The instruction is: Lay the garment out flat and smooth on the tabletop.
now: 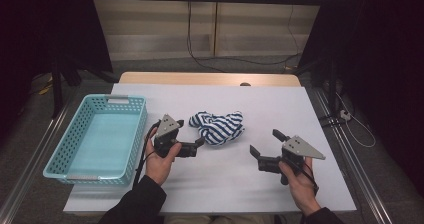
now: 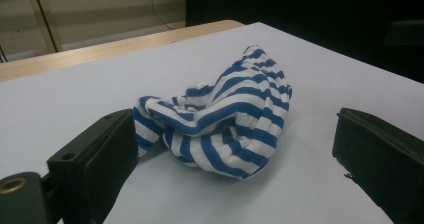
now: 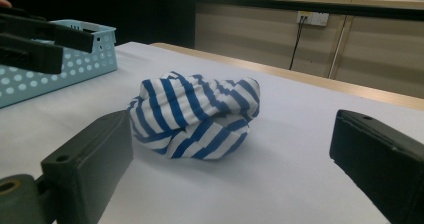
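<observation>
Striped cloth (image 1: 218, 127) mid-table, unobstructed; turquoise basket (image 1: 120, 100) well left.

On a white table (image 1: 280, 104), a crumpled blue-and-white striped cloth (image 1: 218, 127) lies just ahead of the left gripper (image 1: 191, 134), whose jaws stand apart with the nearer one touching or almost touching the cloth's edge. The right gripper (image 1: 266, 142) has its jaws spread wide, the cloth off beyond them with bare table between. Behind the left gripper sits a turquoise basket (image 1: 131, 134), at the table's edge
</observation>
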Action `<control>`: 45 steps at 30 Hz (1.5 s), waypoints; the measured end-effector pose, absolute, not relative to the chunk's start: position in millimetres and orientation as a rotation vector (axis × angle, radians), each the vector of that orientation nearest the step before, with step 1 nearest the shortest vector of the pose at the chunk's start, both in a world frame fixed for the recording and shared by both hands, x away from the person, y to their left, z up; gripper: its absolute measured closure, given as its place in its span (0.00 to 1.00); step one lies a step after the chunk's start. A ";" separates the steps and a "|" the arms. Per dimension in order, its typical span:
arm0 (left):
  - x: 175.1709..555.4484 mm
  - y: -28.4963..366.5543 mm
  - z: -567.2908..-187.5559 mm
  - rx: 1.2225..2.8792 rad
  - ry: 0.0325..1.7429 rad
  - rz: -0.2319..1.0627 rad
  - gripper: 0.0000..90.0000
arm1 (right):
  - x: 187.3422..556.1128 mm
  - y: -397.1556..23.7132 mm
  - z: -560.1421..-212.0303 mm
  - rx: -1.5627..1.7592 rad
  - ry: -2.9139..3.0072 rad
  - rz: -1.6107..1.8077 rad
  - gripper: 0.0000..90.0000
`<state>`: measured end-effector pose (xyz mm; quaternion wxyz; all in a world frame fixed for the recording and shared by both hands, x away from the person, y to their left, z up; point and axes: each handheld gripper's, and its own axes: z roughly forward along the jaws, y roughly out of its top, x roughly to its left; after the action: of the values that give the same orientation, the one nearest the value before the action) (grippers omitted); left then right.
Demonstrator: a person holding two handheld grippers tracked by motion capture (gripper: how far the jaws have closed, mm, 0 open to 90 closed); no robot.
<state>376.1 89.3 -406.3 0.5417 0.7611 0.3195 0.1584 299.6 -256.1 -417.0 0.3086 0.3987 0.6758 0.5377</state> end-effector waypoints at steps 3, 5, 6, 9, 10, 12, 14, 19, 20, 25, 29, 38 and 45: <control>378.0 91.7 -406.1 1.792 0.772 0.382 0.05 | 312.8 -250.1 -416.4 1.048 1.795 1.413 0.05; 379.9 93.9 -406.8 1.797 0.785 0.386 0.05 | 319.5 -246.5 -414.8 1.038 1.796 1.404 0.05; 381.3 94.7 -407.8 1.794 0.783 0.387 0.05 | 322.7 -244.5 -413.7 1.041 1.796 1.405 0.05; 386.3 95.6 -410.7 1.803 0.792 0.404 0.05 | 332.7 -239.8 -410.4 1.040 1.801 1.412 0.06; 388.2 95.8 -411.6 1.795 0.795 0.403 0.05 | 336.5 -238.6 -409.6 1.040 1.807 1.426 0.06; 392.0 95.2 -413.9 1.779 0.773 0.402 0.05 | 344.5 -236.9 -408.9 1.041 1.823 1.439 0.06; 396.2 92.8 -415.5 1.800 0.785 0.401 0.06 | 351.9 -235.7 -409.7 1.034 1.836 1.438 0.06; 400.3 83.4 -417.2 1.806 0.766 0.394 0.06 | 366.3 -230.1 -411.4 1.081 1.873 1.372 0.09; 401.2 82.7 -417.2 1.806 0.738 0.392 0.06 | 367.2 -229.2 -411.1 1.070 1.885 1.374 0.09; 405.7 72.9 -419.9 1.847 0.730 0.381 0.06 | 376.3 -224.4 -415.3 1.073 1.947 1.378 0.12; 408.5 65.7 -425.5 1.909 0.724 0.421 0.10 | 380.0 -216.7 -417.0 1.054 1.982 1.361 0.20; 424.2 60.7 -428.2 1.945 0.782 0.379 0.37 | 400.8 -199.3 -406.6 1.011 2.118 1.306 0.43; 425.5 56.9 -435.6 1.986 0.788 0.329 0.62 | 416.0 -183.7 -419.9 1.043 2.208 1.270 0.51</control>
<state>425.5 56.9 -435.6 0.4703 0.8107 0.3217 0.1343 416.0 -183.7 -419.9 0.1935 0.3718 0.7870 0.4528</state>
